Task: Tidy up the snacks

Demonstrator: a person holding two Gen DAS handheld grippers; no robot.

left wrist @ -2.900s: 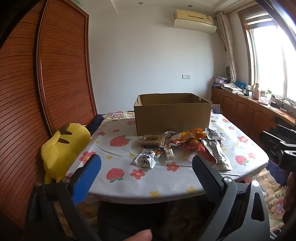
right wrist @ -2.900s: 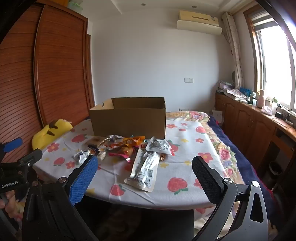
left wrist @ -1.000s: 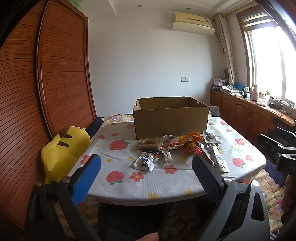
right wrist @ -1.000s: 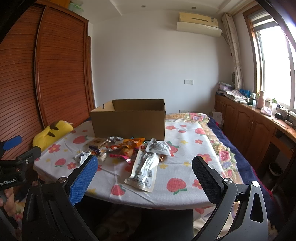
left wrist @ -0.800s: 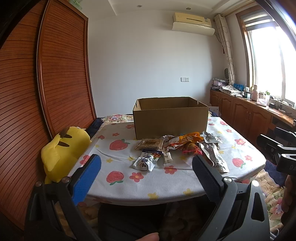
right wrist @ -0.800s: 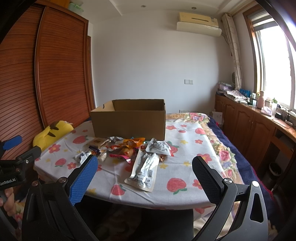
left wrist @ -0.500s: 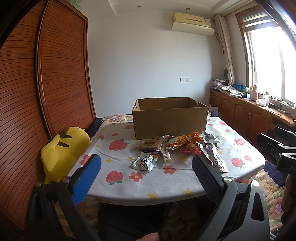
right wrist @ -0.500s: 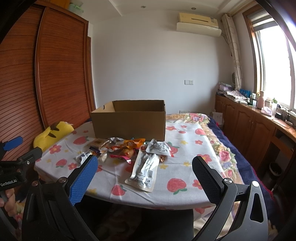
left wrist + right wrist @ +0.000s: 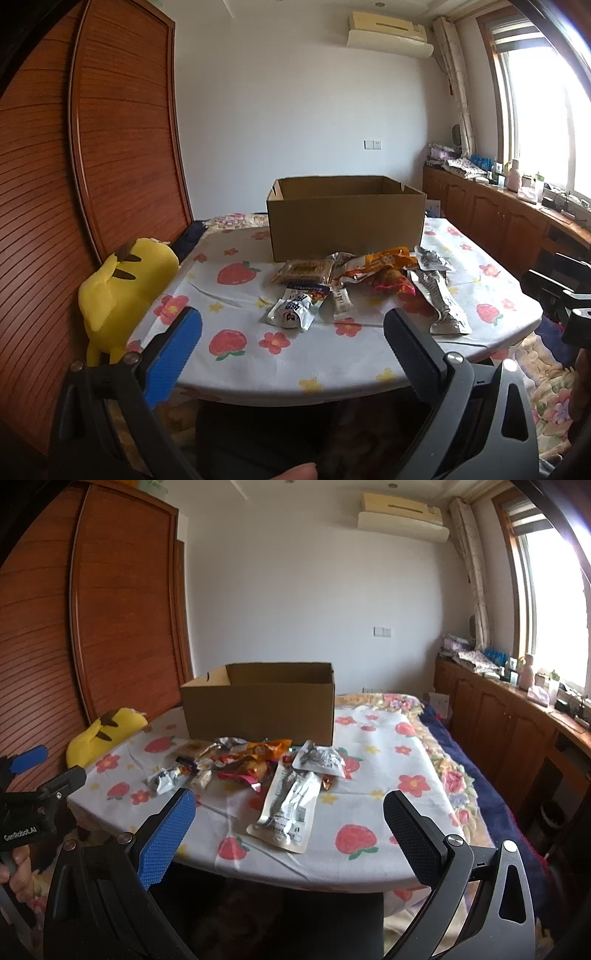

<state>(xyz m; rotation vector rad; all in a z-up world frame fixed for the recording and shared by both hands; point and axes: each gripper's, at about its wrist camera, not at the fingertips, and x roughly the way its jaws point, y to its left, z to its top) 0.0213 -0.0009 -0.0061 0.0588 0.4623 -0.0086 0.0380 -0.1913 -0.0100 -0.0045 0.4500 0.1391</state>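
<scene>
An open cardboard box [image 9: 345, 218] [image 9: 258, 712] stands on the strawberry-print table [image 9: 258, 354]. In front of it lies a pile of snack packets: a white pouch [image 9: 297, 308], a brown biscuit pack [image 9: 303, 269], an orange bag [image 9: 380, 264] [image 9: 264, 751] and a long silver pouch [image 9: 441, 299] [image 9: 291, 805]. My left gripper [image 9: 291, 332] is open and empty, held short of the table's near edge. Over that same edge my right gripper [image 9: 288, 812] is held, open and empty, with the silver pouch lying between its fingers' lines of sight.
A yellow plush toy [image 9: 122, 284] [image 9: 103, 734] sits at the table's left edge against the wooden wardrobe [image 9: 92, 166]. Wooden cabinets [image 9: 517, 723] run under the window on the right. The other gripper shows at each view's side edge.
Both views have drifted only slightly; the table and snacks sit a touch lower and nearer. Both grippers stay open and empty.
</scene>
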